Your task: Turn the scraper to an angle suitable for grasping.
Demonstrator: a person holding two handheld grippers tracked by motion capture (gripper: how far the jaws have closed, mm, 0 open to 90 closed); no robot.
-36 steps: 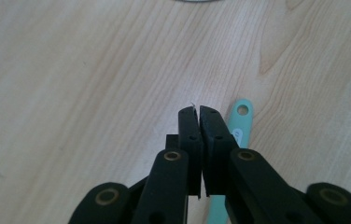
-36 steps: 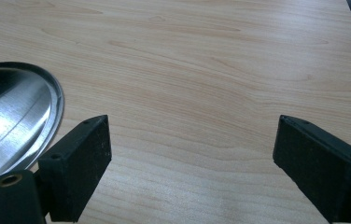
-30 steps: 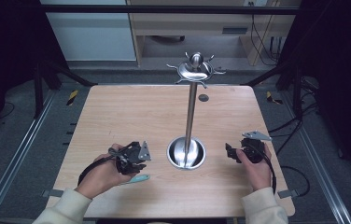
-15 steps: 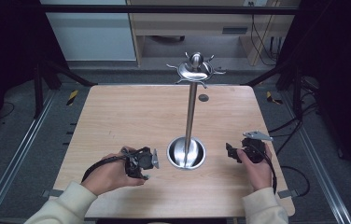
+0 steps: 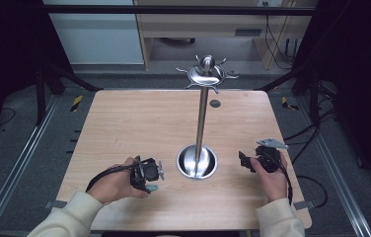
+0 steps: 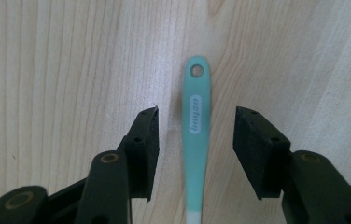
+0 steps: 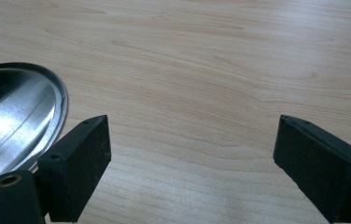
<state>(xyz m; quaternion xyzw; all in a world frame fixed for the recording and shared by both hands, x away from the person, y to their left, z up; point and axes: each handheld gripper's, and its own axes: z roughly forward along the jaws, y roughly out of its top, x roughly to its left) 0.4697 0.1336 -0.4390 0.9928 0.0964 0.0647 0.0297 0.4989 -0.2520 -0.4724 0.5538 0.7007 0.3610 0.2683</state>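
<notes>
Fingers [image 6: 149,140] of left gripper [image 6: 197,140] part-open, just now closing in a little, straddling mint-green handle [image 6: 197,140] with a gap on both sides, pads not touching it. Handle flat on desk [image 5: 139,128], hang-hole end pointing away from the fingers, lying just left of the steel stand's [image 5: 201,118] round base, near the front edge. Right gripper [image 7: 192,163] held wide with bare wood between, resting low to the right of the base.

A steel stand [image 5: 201,118] with a round base [image 5: 197,161] is seen mid-table [image 5: 124,118]; a dark disc [image 5: 215,103] lies behind it.
</notes>
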